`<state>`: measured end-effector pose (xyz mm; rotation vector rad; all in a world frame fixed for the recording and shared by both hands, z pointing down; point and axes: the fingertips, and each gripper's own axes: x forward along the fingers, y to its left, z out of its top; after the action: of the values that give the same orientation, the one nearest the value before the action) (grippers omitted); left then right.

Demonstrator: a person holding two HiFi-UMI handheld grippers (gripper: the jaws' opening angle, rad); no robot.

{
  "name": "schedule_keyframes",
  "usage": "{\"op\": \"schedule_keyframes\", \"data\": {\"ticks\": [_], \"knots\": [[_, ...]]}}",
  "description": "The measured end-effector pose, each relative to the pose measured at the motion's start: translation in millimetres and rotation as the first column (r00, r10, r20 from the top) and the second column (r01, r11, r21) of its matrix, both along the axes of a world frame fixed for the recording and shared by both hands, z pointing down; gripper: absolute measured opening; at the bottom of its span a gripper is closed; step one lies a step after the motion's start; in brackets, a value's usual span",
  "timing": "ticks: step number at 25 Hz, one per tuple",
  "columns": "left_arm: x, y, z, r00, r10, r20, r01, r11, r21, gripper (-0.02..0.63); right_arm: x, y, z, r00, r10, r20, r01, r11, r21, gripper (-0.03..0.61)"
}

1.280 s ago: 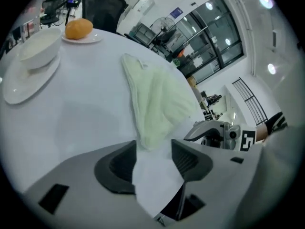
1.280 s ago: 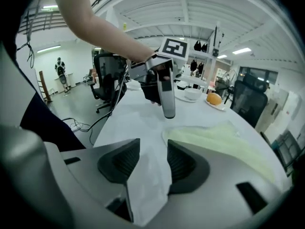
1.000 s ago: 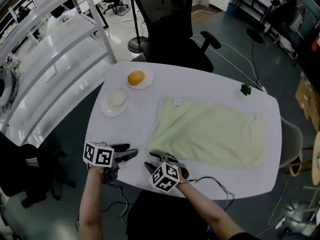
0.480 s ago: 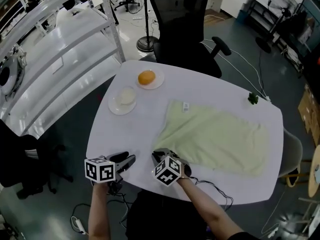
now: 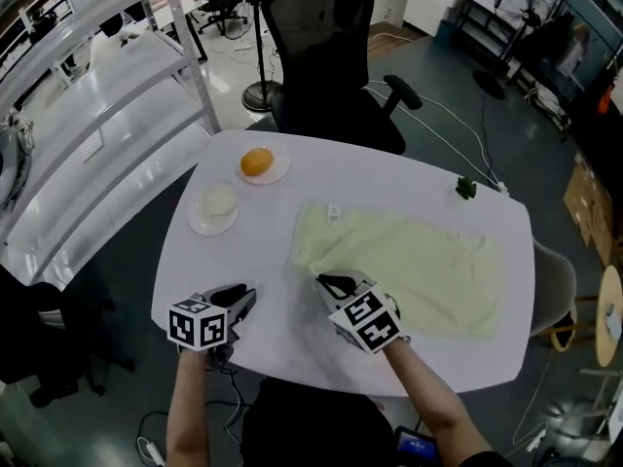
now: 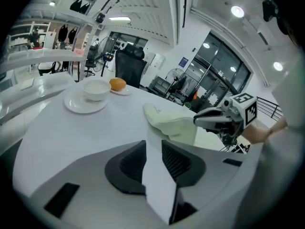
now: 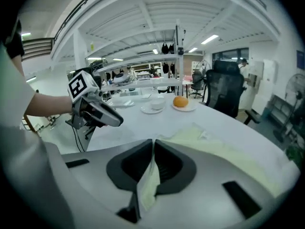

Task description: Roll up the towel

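A pale green towel (image 5: 414,266) lies spread on the white table (image 5: 273,227), its near-left part folded back. My right gripper (image 5: 329,284) is shut on the towel's near-left corner and holds it lifted above the cloth. In the right gripper view the corner (image 7: 148,185) hangs pinched between the jaws of the right gripper (image 7: 153,146). My left gripper (image 5: 241,298) hovers at the table's front left, apart from the towel. Its jaws have just been closing, and a narrow gap with nothing in it remains at the left gripper (image 6: 153,146). From there the towel (image 6: 172,123) lies ahead.
A saucer with a small white bowl (image 5: 216,205) and a plate with an orange (image 5: 257,161) stand at the far left. A small green object (image 5: 465,189) sits at the far right edge. A black office chair (image 5: 326,56) stands behind the table, a white rack (image 5: 88,115) to the left.
My right gripper shut on the towel's near-left corner, then rose and moved right over the cloth, folding that corner back. The left gripper's jaws narrowed; it stayed near the front left edge.
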<state>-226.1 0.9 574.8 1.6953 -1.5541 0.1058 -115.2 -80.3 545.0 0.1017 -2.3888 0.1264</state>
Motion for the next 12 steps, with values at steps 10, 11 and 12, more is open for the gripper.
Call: {"op": "schedule_keyframes", "data": {"ticks": [10, 11, 12], "knots": [[34.1, -65.9, -6.6, 0.975, 0.149, 0.162, -0.147, 0.989, -0.021, 0.091, 90.3, -134.6, 22.0, 0.965, 0.247, -0.088, -0.249, 0.968, -0.020, 0.028], [37.0, -71.4, -6.0, 0.971, 0.161, 0.176, -0.159, 0.987, -0.027, 0.089, 95.9, -143.6, 29.2, 0.961, 0.258, -0.103, -0.262, 0.965, -0.025, 0.028], [39.1, -76.8, -5.5, 0.967, 0.172, 0.189, -0.169, 0.985, -0.033, 0.089, 99.8, -151.4, 36.7, 0.957, 0.268, -0.115, -0.273, 0.962, -0.033, 0.028]]}}
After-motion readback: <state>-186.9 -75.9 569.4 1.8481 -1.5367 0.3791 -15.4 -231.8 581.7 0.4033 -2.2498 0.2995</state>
